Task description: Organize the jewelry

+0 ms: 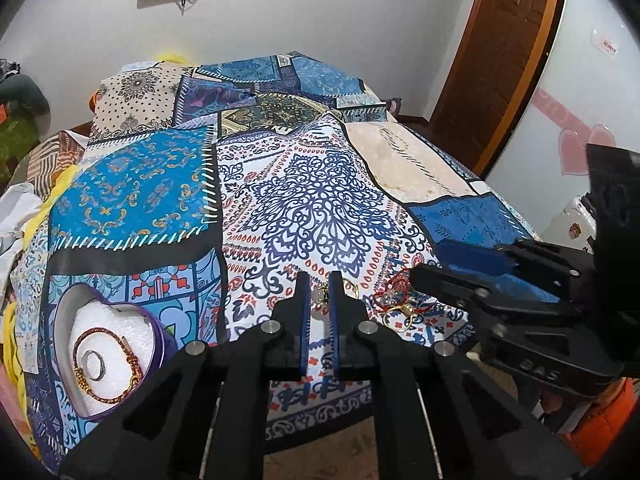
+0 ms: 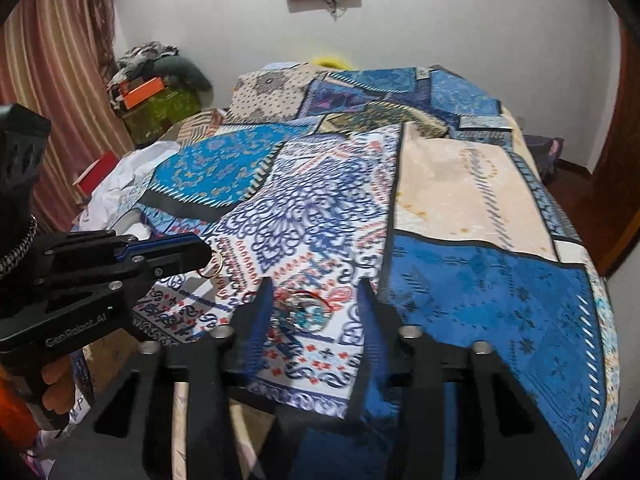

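A purple heart-shaped box point(image 1: 158, 336) with white foam sits on the bed at the left; a gold and red bracelet point(image 1: 106, 360) and a silver ring point(image 1: 93, 364) lie in it. My left gripper point(image 1: 320, 284) is nearly shut over a small gold earring point(image 1: 320, 293); whether it grips it I cannot tell. From the right wrist view the left gripper point(image 2: 208, 254) has a gold ring point(image 2: 214, 266) at its tips. A red bracelet point(image 1: 394, 292) and a gold piece point(image 1: 400, 314) lie to the right. My right gripper point(image 2: 316, 292) is open above the red bracelet point(image 2: 306, 304).
A patchwork bedspread point(image 1: 320, 184) in blue, white and beige covers the bed. Clothes and an orange box point(image 2: 144, 88) are piled at the far left by a striped curtain. A brown door point(image 1: 508, 40) stands at the right. The bed's front edge is just below the grippers.
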Available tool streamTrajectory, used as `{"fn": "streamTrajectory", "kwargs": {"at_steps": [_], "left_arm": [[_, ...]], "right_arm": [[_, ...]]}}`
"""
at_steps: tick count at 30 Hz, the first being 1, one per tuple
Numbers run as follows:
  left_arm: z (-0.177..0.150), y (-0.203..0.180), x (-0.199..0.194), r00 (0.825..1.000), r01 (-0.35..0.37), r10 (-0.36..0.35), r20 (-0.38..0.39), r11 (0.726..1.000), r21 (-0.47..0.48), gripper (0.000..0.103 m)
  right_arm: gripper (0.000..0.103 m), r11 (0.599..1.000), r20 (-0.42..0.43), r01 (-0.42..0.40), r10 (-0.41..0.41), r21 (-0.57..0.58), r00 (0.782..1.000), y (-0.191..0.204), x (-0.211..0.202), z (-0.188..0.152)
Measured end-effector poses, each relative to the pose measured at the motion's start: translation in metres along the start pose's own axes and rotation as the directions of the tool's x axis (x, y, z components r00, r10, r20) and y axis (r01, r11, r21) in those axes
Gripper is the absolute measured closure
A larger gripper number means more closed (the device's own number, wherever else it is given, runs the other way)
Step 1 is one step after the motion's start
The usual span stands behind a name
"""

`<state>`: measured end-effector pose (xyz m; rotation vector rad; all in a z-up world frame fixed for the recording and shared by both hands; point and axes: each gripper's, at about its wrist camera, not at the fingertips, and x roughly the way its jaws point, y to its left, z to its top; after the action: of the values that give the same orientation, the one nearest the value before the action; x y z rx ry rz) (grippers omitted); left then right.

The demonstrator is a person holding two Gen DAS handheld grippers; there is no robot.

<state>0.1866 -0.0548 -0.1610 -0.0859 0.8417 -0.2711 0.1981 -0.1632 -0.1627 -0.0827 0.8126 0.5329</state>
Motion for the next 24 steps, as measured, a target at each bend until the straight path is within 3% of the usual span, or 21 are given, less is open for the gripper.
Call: {"fn": "streamTrajectory", "kwargs": {"at_steps": [3,13,24], "left_arm": [[-0.002,0.001,-0.001,1.0,0.002,-0.002,0.0,1.0,0.0,0.096],[-0.005,0.003,0.0,1.0,0.007,-0.007,-0.004,1.0,-0.008,0.096],[-0.007,0.005,-0.007,1.0,0.004,-0.004,0.001,1.0,-0.014,0.096]], "right_arm": [[0.084,1.0,-0.019,-0.016,0.016,-0.018,1.0,0.004,0.008,0.0],[0.084,0.999,-0.039,-0.027,0.027,-0.022,0.999,0.002,0.01,-0.005],[0.099,1.0,0.018,-0.025,0.025,0.011,1.0,0.002,-0.001,0.0]]}}
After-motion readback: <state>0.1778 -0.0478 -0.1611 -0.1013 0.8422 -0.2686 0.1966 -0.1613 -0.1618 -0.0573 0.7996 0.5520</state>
